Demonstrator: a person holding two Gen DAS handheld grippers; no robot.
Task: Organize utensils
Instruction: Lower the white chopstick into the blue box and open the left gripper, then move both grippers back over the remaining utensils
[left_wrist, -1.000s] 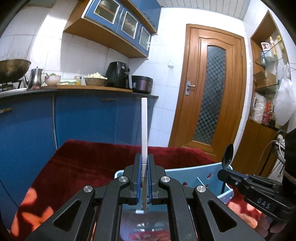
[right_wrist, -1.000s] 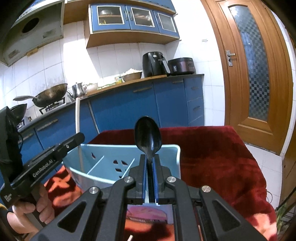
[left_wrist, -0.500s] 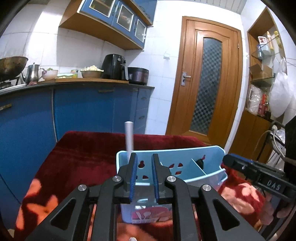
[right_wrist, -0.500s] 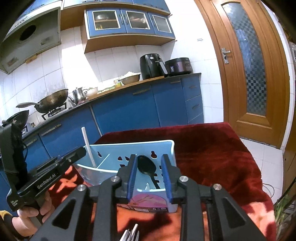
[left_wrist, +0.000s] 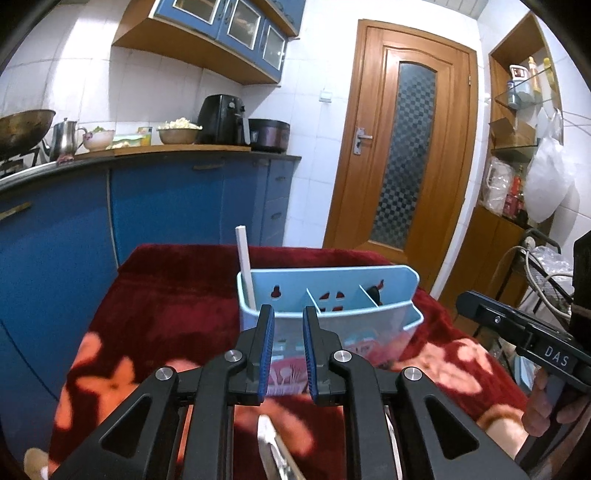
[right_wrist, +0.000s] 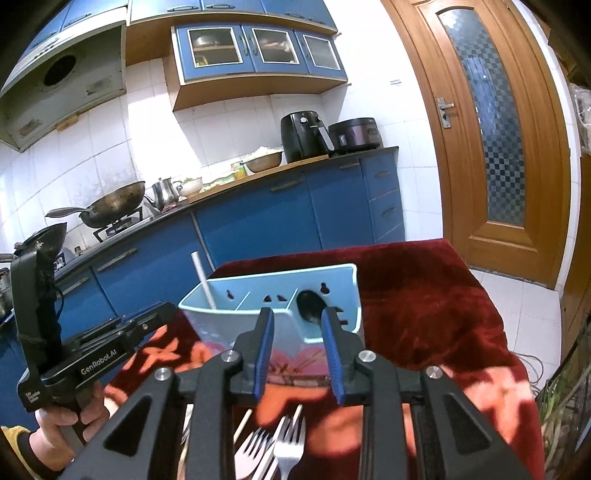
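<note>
While the light blue holder (left_wrist: 373, 325) stands on the red flowered cloth (left_wrist: 162, 317), both claws sit just in front of it with nothing in them. The left claw (left_wrist: 288, 314) has its jaws a little apart, and they have just been opening. The right claw (right_wrist: 297, 317) has its jaws apart too, a bit wider, and they also have just been opening. A white stick (left_wrist: 245, 266) leans in the left end box of the holder. A black spoon (right_wrist: 311, 306) stands in the right end box. The middle box looks bare. Shiny forks (right_wrist: 275, 446) lie on the cloth below the right claw.
</note>
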